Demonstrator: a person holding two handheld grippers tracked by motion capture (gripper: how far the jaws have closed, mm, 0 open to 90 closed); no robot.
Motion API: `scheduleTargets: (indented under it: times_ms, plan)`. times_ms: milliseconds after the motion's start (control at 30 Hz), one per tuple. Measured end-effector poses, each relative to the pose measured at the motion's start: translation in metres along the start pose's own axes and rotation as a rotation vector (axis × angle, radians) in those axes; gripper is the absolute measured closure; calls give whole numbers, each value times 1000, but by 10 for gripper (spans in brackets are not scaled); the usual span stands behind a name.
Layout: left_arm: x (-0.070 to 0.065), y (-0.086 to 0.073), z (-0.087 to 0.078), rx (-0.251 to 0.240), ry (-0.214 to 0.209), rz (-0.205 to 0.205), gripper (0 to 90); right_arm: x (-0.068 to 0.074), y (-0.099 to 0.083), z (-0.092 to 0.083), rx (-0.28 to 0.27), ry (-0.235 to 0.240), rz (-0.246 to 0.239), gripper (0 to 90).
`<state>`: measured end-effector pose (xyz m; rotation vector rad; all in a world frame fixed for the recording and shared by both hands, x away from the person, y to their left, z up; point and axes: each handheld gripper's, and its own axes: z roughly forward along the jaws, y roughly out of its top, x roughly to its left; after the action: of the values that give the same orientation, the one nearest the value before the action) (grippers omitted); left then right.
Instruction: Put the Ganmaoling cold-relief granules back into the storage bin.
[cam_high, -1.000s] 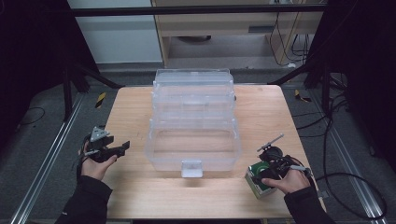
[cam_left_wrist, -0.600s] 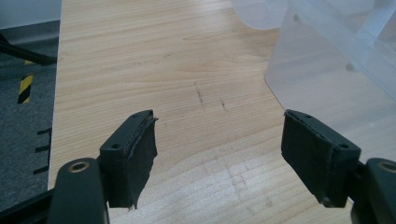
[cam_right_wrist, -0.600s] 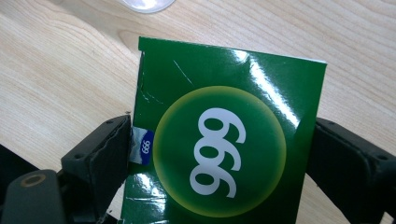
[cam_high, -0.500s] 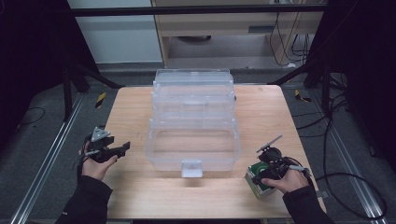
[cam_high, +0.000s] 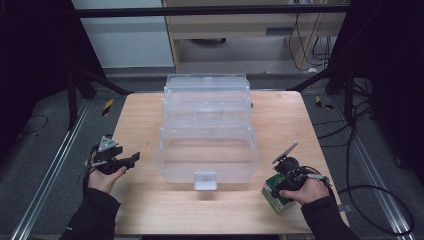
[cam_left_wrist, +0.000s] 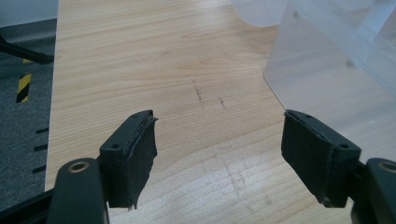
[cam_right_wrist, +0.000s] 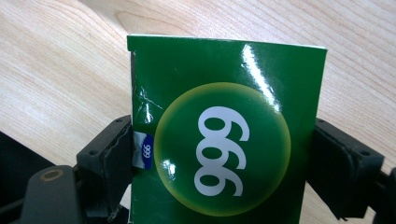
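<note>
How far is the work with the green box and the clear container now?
Done: the clear plastic container stands open. In hand: the right hand-held gripper has just been closing its jaws on the green box, which is on the table. Left: lifting it, probably into the container. The left hand-held gripper waits open.

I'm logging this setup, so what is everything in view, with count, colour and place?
storage box: one, clear plastic, tiered and open, mid-table.
green box: one, green with white 999, near right table edge, between the right gripper's jaws.
table: one, light wood, centre.
tape markers: two, yellow-black, on the floor by the table.
left gripper: one, black, open over bare table.
right gripper: one, black, jaws just closing, pads against the green box.
hands: two, dark sleeves, bottom edge.
</note>
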<state>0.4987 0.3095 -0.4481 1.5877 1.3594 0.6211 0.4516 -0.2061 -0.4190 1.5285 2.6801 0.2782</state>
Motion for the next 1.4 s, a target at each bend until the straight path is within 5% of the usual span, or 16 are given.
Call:
scheduleTargets:
  times_ms: [233,1400]
  plan:
    - [-1,0,0,4,-1,-2,254,-1,-2,-4,-10,6,-14,182]
    - [-2,-3,3,16,-2,3,253,-18,12,-88,-339,-65,1,182]
